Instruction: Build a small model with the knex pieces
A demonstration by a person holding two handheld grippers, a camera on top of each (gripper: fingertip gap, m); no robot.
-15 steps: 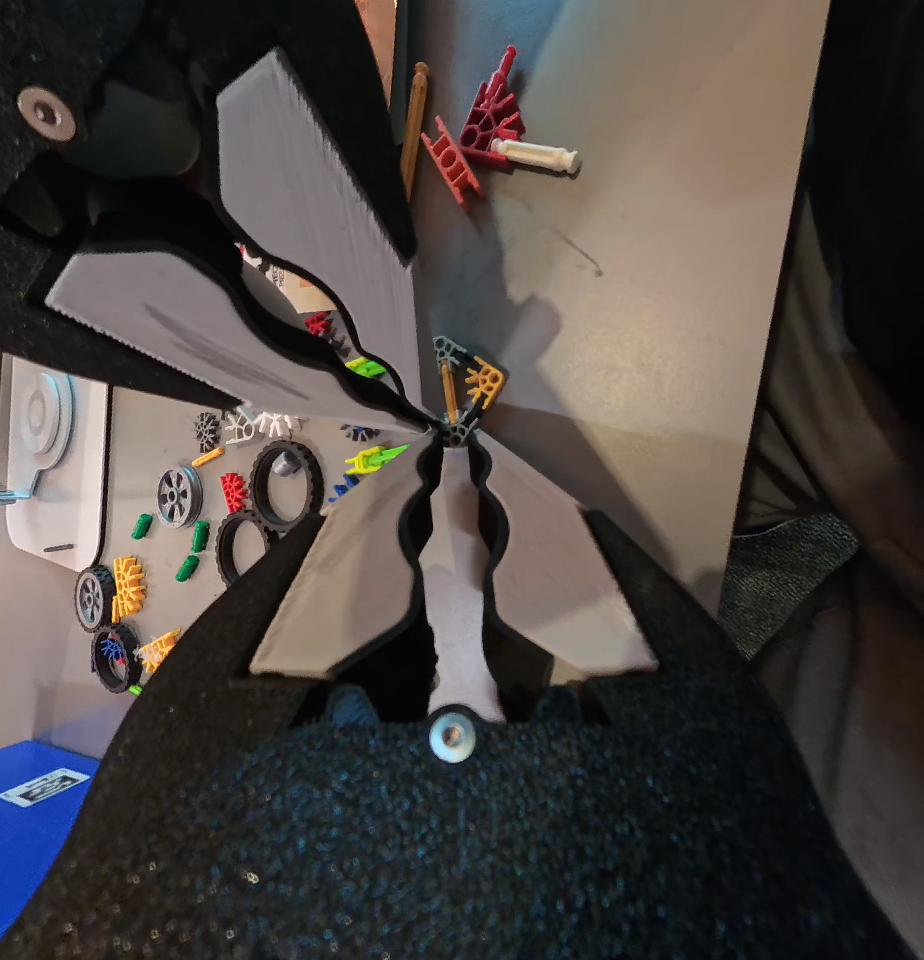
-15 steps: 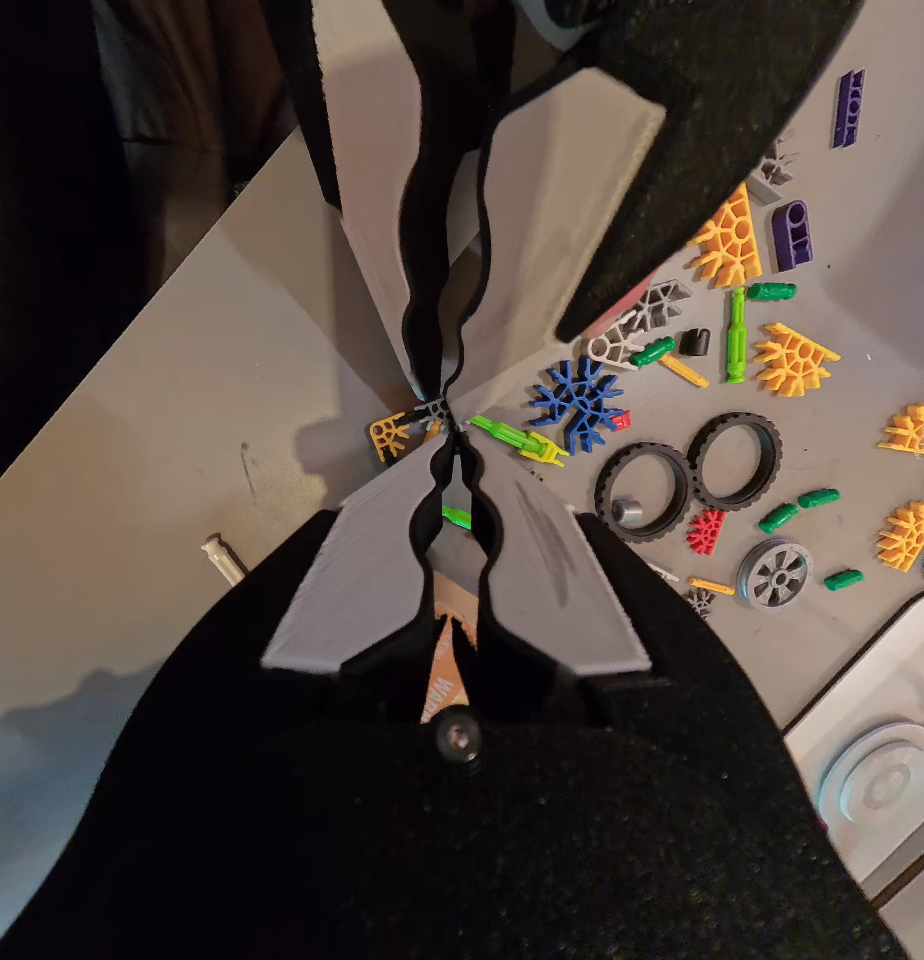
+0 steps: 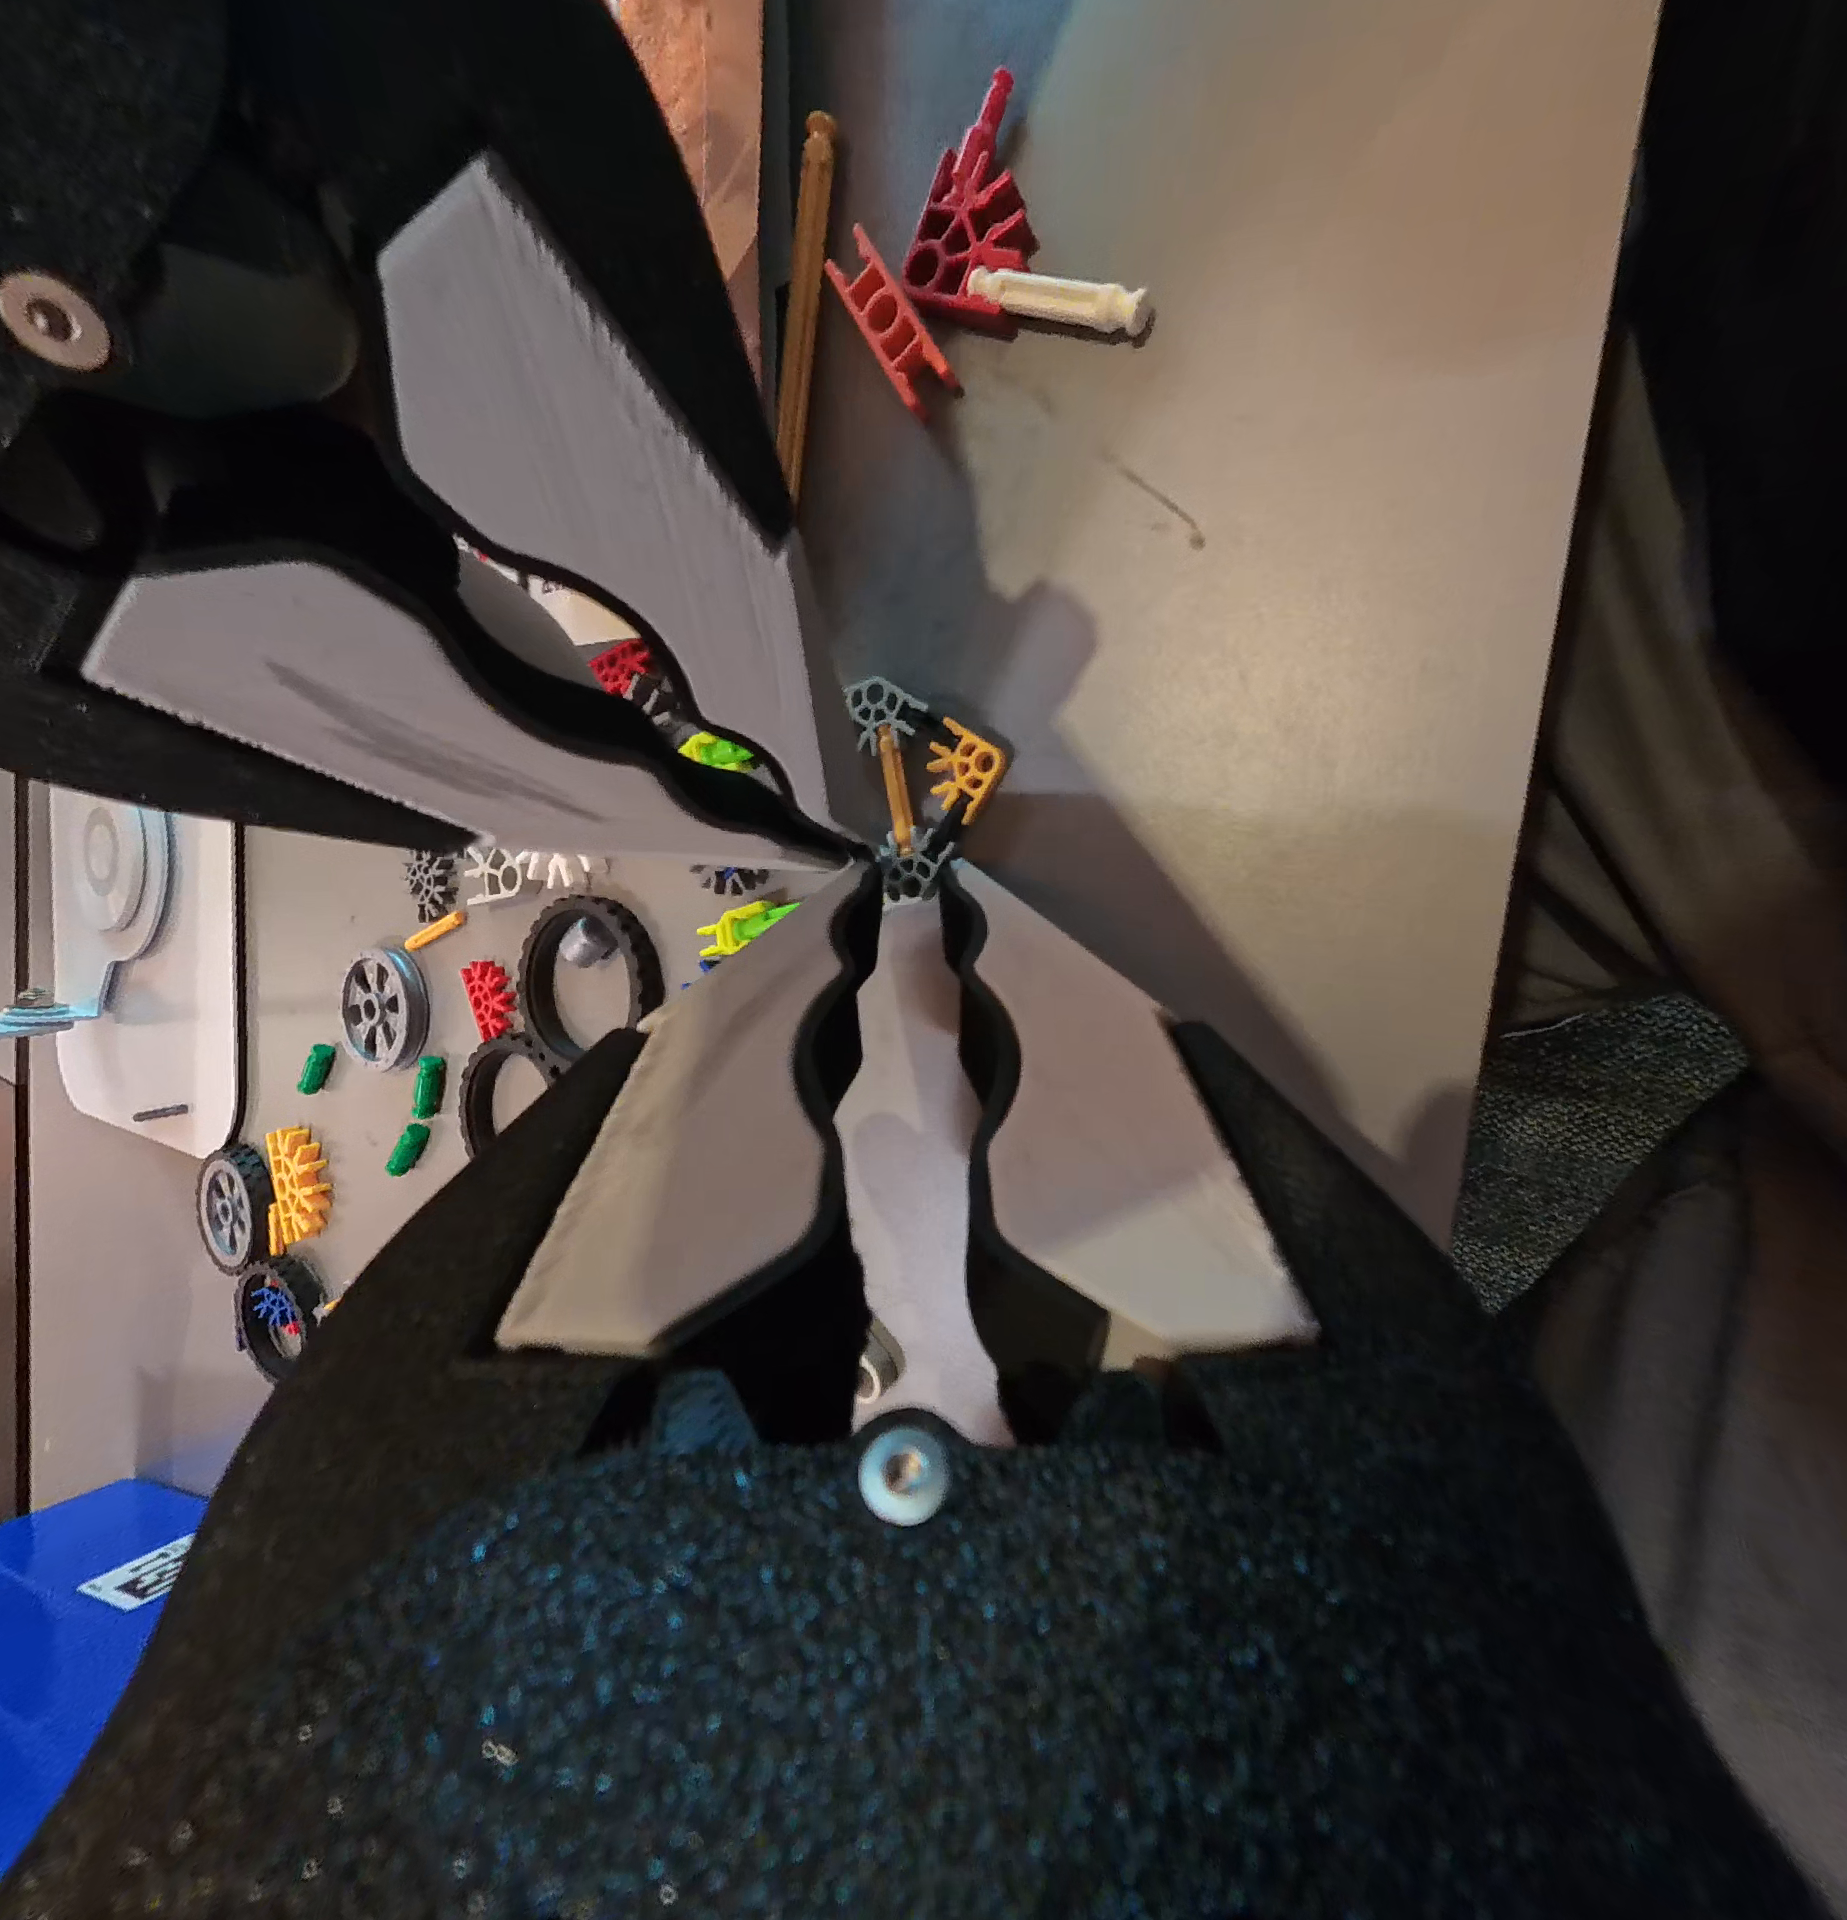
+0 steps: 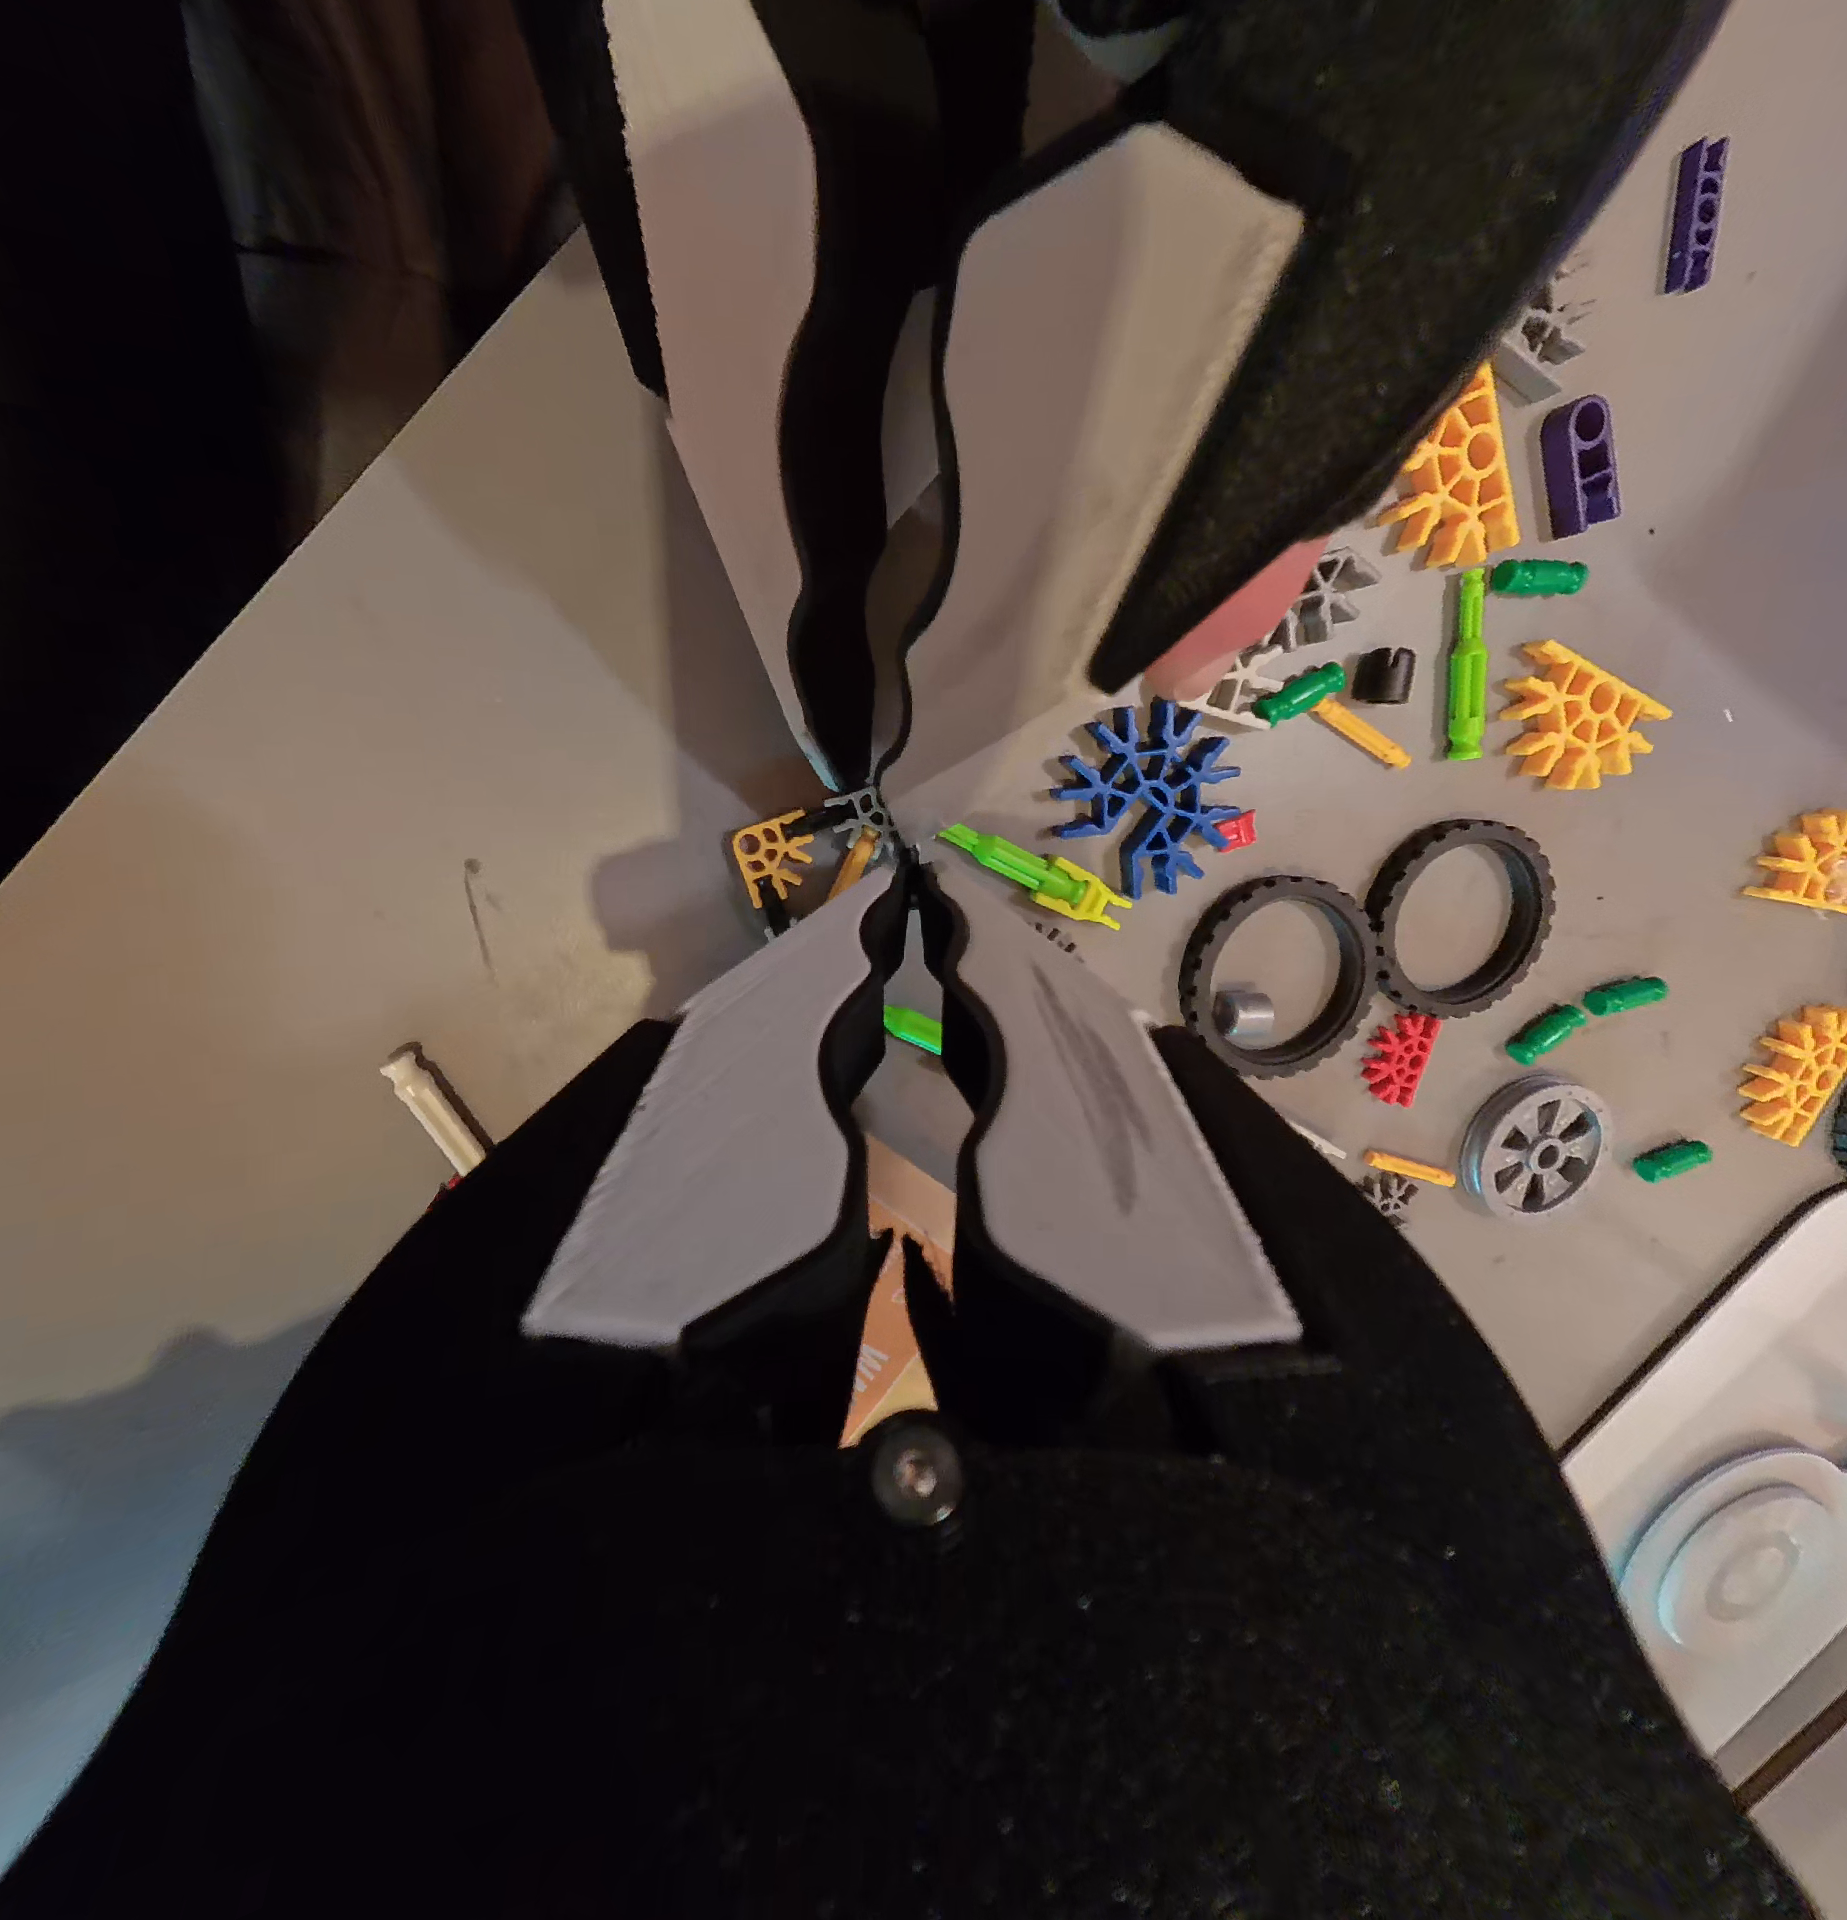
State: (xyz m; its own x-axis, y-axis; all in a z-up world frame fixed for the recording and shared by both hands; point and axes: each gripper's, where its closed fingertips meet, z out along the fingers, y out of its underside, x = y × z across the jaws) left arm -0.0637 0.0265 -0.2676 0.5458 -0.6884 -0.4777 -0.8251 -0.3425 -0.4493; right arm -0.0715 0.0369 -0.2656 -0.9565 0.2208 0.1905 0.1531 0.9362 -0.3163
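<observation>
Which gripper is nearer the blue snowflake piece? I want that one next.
Right. The right gripper is pinched on a small assembly just beside the blue snowflake piece; the left gripper meets it tip to tip, slightly farther off.

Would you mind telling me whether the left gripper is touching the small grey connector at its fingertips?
Touching. In the left wrist view the left gripper has its fingertips closed on the grey connector, with no gap on either side; a yellow rod runs up from it.

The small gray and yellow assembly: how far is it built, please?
Done: in the assembly, two gray connectors and a yellow one are joined by short rods. In hand: the left tool and the right tool are both shut on it. Left: tires, a blue connector and green rods lie loose on the table.
</observation>
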